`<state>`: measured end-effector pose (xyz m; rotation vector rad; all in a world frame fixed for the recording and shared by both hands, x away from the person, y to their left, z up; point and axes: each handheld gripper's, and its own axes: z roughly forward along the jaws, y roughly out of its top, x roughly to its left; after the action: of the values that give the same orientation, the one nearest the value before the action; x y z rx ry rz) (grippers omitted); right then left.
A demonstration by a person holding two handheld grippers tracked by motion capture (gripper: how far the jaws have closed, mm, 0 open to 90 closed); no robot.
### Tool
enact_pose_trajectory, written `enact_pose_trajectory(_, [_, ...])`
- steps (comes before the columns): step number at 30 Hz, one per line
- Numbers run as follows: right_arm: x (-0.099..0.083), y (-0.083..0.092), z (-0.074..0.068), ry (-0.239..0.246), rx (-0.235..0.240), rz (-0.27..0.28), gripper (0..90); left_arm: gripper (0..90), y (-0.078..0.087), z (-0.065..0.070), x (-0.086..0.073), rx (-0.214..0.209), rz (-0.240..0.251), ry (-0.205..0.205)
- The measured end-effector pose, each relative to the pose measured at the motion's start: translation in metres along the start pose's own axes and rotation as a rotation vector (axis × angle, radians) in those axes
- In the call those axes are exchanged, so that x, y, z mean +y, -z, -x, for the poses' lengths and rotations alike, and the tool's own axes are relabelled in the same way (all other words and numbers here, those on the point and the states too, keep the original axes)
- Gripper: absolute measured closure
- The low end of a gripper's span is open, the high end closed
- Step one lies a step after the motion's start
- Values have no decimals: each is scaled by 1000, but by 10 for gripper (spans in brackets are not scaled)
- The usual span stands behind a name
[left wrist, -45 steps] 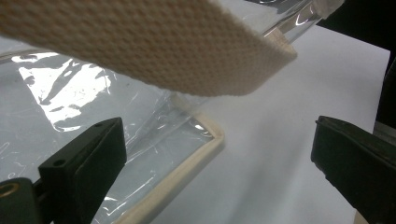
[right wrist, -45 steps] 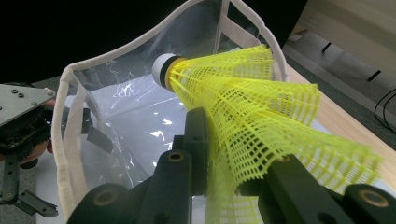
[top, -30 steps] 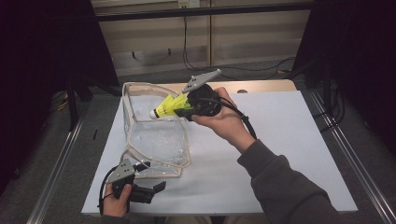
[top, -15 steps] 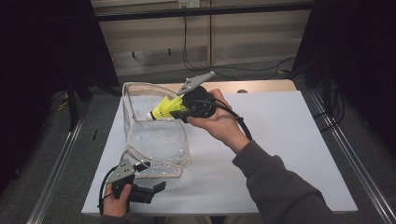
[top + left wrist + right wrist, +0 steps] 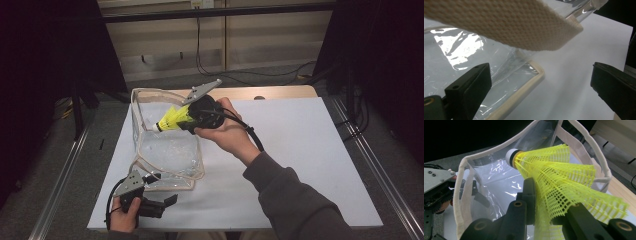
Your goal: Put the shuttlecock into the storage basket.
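Taking the clear bag (image 5: 167, 145) as the landmark, near to far: at the bag's near corner, by the desk (image 5: 300, 150) front edge, the left claw (image 5: 157, 202) rests low w/ its jaws spread wide. In the left gripper view the cream-trimmed corner (image 5: 534, 72) of the bag lies between the two black jaws, closer to the one on the left of that view, and neither pad presses on it; a woven cream strap (image 5: 506, 25) hangs across just above. Whether that claw touches the plastic at all can't be told from here, prob. not. Next out, the bag's mouth: it stands open, rim (image 5: 461, 195) held up in a loop, facing up and a bit toward the right hand. At the far right side of the rim, the right claw (image 5: 186, 120) is pinching a yellow shuttlecock (image 5: 172, 119) by its mesh skirt, jaws pressed together on the netting. In the right gripper view the skirt (image 5: 564, 182) is squashed between the jaws and the white cork nose (image 5: 510, 156) sticks out ahead. The relation that counts: the shuttlecock's long axis runs nose-first away from the claw, tilted slightly down, aimed across the rim into the bag's opening. So the bag's inside lies straight ahead of and below the nose, and the right hand is the nearer one to the mouth. Next move, I'd judge, is a short push along that axis, then release.
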<state>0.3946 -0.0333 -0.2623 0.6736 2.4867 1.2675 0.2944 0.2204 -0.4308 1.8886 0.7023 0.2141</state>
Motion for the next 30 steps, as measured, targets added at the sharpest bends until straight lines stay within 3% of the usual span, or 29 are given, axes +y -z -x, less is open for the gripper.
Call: enact_pose_trajectory(30, [4, -25, -9, 22, 14, -28, 783, 31, 1, -1, 0, -11, 3, 4])
